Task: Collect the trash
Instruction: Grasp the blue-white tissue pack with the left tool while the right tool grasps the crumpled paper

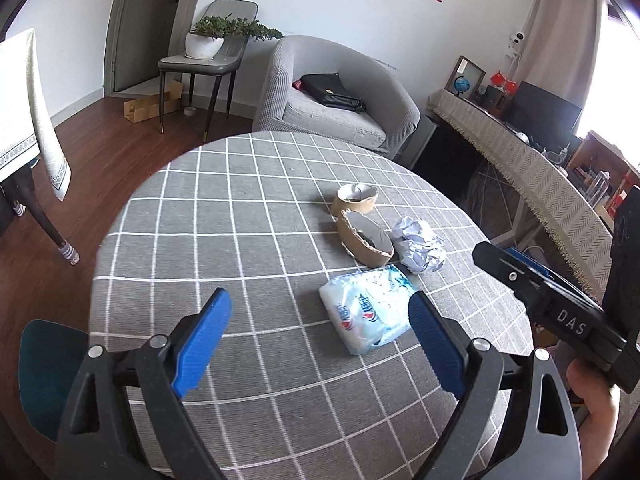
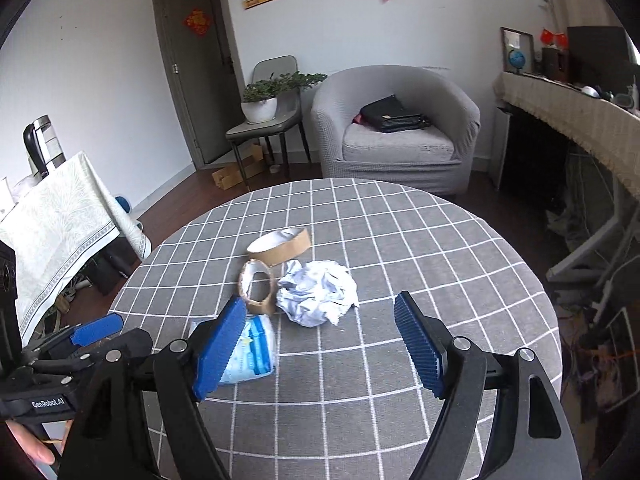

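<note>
Both hand-held grippers hover wide open and empty: the left hand-held gripper (image 1: 320, 332) by the tissue pack (image 1: 368, 312), the right hand-held gripper (image 2: 320, 340) before the crumpled paper (image 2: 318, 296). The two cardboard rings (image 2: 280, 245) lie on the checked worktop (image 2: 440, 260) just beyond. The light paper could skid away. I see no bin anywhere.

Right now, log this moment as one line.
left gripper: open, empty | right gripper: open, empty | on table: tissue pack, crumpled paper, two tape cores | nothing collected yet
</note>
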